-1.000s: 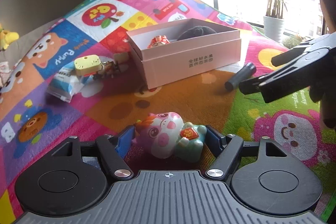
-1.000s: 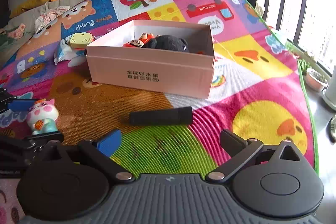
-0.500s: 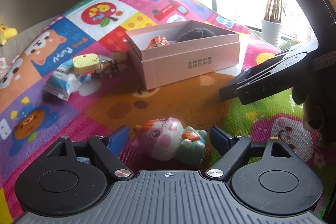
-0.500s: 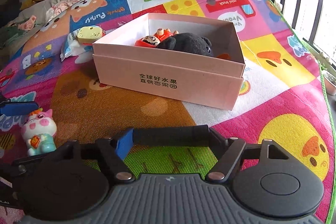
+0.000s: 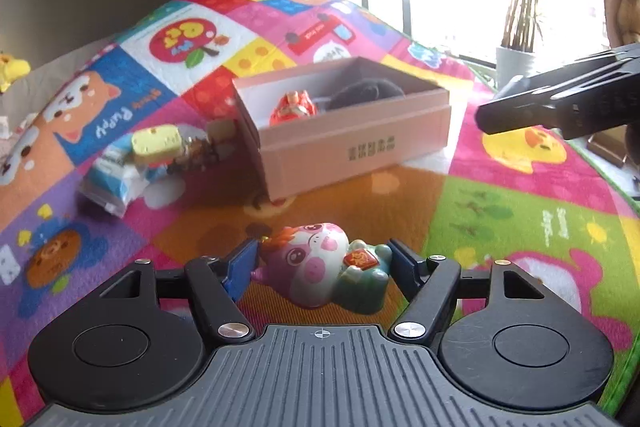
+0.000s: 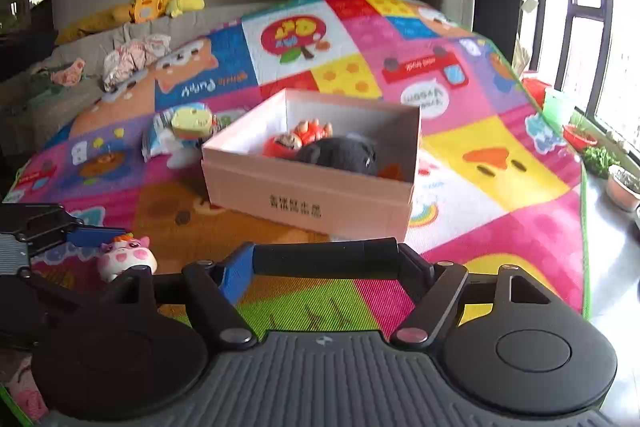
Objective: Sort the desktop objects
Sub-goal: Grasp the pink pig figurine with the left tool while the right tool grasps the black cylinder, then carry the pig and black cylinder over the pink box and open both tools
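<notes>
The left tongs (image 5: 320,263) clench one pink pig figurine (image 5: 320,267) lying sideways between the blue pads, gripped head and base, probably so it lifts without rolling. The right tongs (image 6: 326,259) grasp one black cylinder (image 6: 326,258) crosswise by its ends, raised off the mat (image 6: 500,163). Ahead of both sits one open pink box (image 6: 312,203), the likely destination, already holding two small red figures and one dark plush. Left of the box lies a small heap of unsorted items (image 5: 148,151), too blurred to count.

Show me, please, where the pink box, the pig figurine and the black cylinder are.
pink box (image 6: 304,205), right wrist view, front wall.
pig figurine (image 5: 316,263), left wrist view, its face.
black cylinder (image 6: 324,251), right wrist view, middle of its side.
</notes>
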Available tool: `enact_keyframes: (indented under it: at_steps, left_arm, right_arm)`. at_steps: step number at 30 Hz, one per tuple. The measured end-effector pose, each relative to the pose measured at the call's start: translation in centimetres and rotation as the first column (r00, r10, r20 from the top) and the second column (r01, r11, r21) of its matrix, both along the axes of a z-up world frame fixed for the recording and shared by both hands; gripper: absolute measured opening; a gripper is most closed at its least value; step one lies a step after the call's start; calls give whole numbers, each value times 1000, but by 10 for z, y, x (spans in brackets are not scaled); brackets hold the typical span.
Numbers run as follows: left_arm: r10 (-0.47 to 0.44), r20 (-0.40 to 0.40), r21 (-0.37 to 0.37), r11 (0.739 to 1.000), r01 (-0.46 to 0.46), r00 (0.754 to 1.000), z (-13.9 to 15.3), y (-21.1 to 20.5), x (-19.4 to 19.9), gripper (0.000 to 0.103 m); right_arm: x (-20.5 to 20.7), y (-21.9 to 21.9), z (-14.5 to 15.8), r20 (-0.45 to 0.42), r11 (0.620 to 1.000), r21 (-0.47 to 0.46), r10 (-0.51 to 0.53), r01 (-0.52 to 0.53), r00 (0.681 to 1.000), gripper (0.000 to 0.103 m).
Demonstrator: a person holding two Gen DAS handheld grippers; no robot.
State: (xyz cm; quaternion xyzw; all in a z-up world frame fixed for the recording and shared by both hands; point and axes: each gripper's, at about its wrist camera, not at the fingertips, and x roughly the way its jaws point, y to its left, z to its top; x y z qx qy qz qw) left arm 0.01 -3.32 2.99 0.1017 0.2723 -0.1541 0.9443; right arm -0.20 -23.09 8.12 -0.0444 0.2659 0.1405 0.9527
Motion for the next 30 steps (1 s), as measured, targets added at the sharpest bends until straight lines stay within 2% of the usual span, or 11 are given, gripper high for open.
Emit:
enact_keyframes:
  at_steps: [4, 8, 11, 15, 16, 18, 24, 27, 30]
  left_arm:
    - [7, 104, 3, 1000, -8, 995, 32, -10, 25, 75]
    - [8, 148, 2, 1000, -8, 989, 51, -26, 64, 75]
    - [33, 146, -4, 999, -33, 989, 51, -39, 100, 76]
    - [56, 70, -32, 998, -54, 996, 36, -38, 132, 82]
    - [58, 61, -44, 998, -55, 996, 33, -33, 130, 84]
    - [60, 67, -68, 996, -55, 996, 30, -20, 116, 96]
    - [109, 27, -17, 994, -108, 994, 9, 17, 65, 96]
    - [133, 21, -19, 991, -133, 991, 3, 31, 50, 96]
    - [146, 24, -45, 988, -145, 989, 3, 43, 41, 97]
  right_arm:
    - [-16, -14, 30, 93, 1000, 1, -9, 9, 996, 75]
    - [-20, -21, 43, 135, 1000, -6, -19, 20, 991, 75]
    - [-16, -23, 42, 131, 1000, -12, -26, 27, 991, 75]
    - [-6, -22, 35, 98, 999, -20, -22, 24, 995, 75]
    - [-4, -22, 34, 93, 999, -23, -22, 24, 995, 75]
    - [-1, -22, 32, 85, 999, -26, -23, 26, 996, 75]
    - [34, -12, 31, 18, 1000, -13, 9, -8, 1000, 75]
    - [77, -1, 31, -81, 999, 45, 20, -16, 996, 75]
    - [130, 15, 29, -152, 997, 70, -15, 26, 988, 75]
